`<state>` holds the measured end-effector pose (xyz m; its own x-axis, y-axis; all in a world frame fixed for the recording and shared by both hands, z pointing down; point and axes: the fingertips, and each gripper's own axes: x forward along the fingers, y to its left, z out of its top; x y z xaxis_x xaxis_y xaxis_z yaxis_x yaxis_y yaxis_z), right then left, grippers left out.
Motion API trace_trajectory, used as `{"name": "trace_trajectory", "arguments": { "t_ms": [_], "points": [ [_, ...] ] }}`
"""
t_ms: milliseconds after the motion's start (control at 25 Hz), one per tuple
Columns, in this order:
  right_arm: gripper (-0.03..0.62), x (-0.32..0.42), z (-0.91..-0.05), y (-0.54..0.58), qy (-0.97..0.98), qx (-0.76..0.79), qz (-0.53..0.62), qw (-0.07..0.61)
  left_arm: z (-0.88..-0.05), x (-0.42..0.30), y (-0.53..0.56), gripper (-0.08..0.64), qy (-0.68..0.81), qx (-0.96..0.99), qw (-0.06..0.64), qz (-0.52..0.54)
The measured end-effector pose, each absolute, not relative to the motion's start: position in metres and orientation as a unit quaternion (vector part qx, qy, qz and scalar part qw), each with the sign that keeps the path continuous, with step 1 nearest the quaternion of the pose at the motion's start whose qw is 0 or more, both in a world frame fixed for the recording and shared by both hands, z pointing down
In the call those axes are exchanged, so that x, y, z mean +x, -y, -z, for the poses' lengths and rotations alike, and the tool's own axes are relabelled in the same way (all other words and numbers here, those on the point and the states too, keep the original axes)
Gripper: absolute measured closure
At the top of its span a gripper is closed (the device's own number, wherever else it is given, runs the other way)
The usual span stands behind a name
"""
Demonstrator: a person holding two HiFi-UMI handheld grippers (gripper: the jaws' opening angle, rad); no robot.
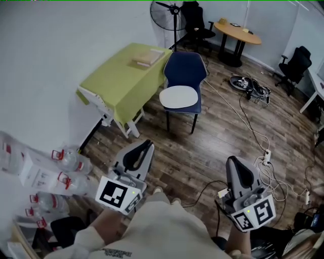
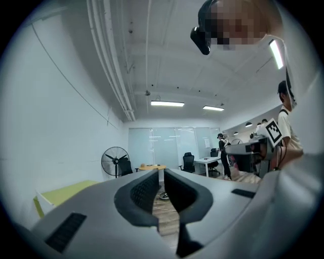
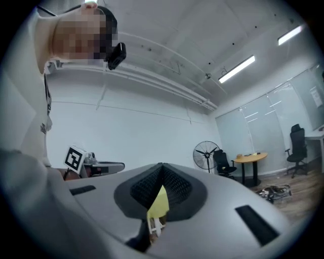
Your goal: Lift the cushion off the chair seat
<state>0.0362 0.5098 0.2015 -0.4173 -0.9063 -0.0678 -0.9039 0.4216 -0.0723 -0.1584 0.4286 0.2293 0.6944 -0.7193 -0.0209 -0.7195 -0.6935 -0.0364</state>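
Observation:
A blue chair [image 1: 185,70] stands on the wooden floor some way ahead, with a flat white cushion [image 1: 178,97] lying on its seat. Both grippers are held level close to the person's body, well short of the chair. My left gripper [image 1: 144,148] is shut with nothing between its jaws; in the left gripper view its pads [image 2: 147,189] frame only a sliver of floor. My right gripper [image 1: 234,166] is also shut and empty, and in the right gripper view its fingertips [image 3: 162,169] meet. Neither gripper view shows the chair or the cushion.
A table under a yellow-green cloth [image 1: 121,78] stands left of the chair, with a flat box [image 1: 148,56] on it. Behind are a floor fan [image 1: 171,10], a round wooden table [image 1: 238,31] and office chairs. Cables [image 1: 251,86] and power strips [image 1: 266,158] lie at right, water bottles [image 1: 68,162] at left.

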Motion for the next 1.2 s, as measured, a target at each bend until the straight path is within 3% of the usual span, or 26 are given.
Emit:
{"name": "trace_trajectory", "arguments": {
  "t_ms": [80,120,200,240,720,1200],
  "points": [
    [0.568,0.037,-0.193,-0.513,-0.847,-0.526,0.002,0.071,-0.225,-0.161,-0.426,0.52,-0.405,-0.914,0.022,-0.016],
    [0.558,0.039,-0.19,-0.513,-0.846,-0.528,-0.003,0.076,-0.226,-0.161,-0.425,0.482,-0.408,-0.913,0.021,-0.015],
    [0.397,0.045,-0.19,-0.509,-0.838,-0.541,-0.007,0.073,-0.23,-0.161,-0.422,0.37,-0.406,-0.914,0.017,-0.007],
    [0.38,0.049,-0.191,-0.506,-0.833,-0.549,-0.008,0.071,-0.231,-0.161,-0.42,0.368,-0.406,-0.914,0.015,-0.004],
    [0.373,0.078,-0.204,-0.454,-0.816,-0.573,0.013,0.075,-0.246,-0.135,-0.367,0.364,-0.393,-0.919,0.006,0.013],
    [0.373,0.098,-0.215,-0.33,-0.811,-0.582,0.037,0.042,-0.262,-0.118,-0.249,0.364,-0.392,-0.919,-0.011,0.045]
  ]
}}
